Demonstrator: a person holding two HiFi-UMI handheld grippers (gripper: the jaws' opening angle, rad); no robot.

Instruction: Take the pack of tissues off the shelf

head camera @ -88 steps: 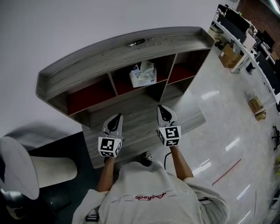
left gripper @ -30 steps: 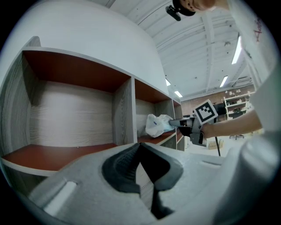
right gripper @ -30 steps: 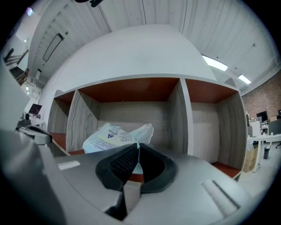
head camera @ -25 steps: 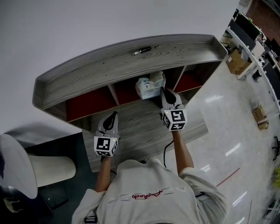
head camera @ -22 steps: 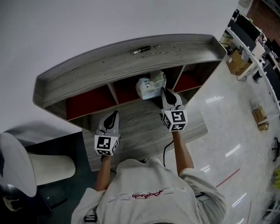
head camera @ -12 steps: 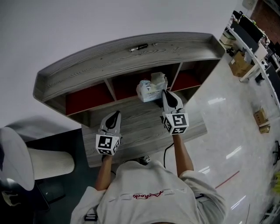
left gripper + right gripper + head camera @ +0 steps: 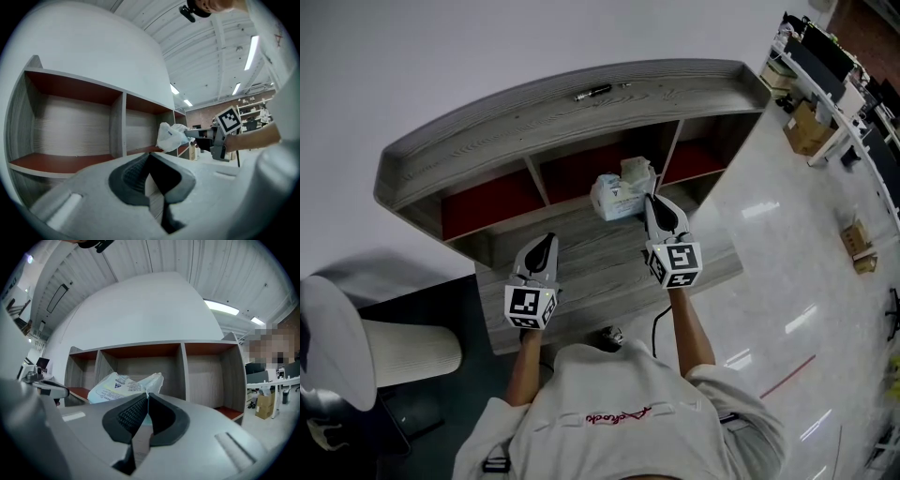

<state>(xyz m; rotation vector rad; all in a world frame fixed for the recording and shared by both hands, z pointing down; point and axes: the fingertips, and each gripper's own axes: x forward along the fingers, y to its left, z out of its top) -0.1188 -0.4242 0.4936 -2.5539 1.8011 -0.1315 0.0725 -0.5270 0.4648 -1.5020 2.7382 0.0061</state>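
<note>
The pack of tissues (image 7: 617,192), white and crinkled, hangs just in front of the middle compartment of the grey shelf (image 7: 534,117), over the lower ledge. My right gripper (image 7: 652,202) is shut on its right edge. In the right gripper view the pack (image 7: 123,384) rises just past the closed jaws of the right gripper (image 7: 146,400). My left gripper (image 7: 546,244) hovers over the ledge to the left, shut, holding nothing. The left gripper view has the pack (image 7: 169,136) off to the right with the right gripper (image 7: 220,140) behind it.
A dark pen (image 7: 592,91) lies on the shelf's top. The red-floored compartments left (image 7: 483,202) and right (image 7: 689,157) hold nothing. The wooden ledge (image 7: 600,277) juts out below. A pale chair (image 7: 347,347) stands at the left, with glossy floor and desks to the right.
The right gripper closed on the pack and has drawn it back out of the middle compartment toward me. The left gripper has hardly moved.
</note>
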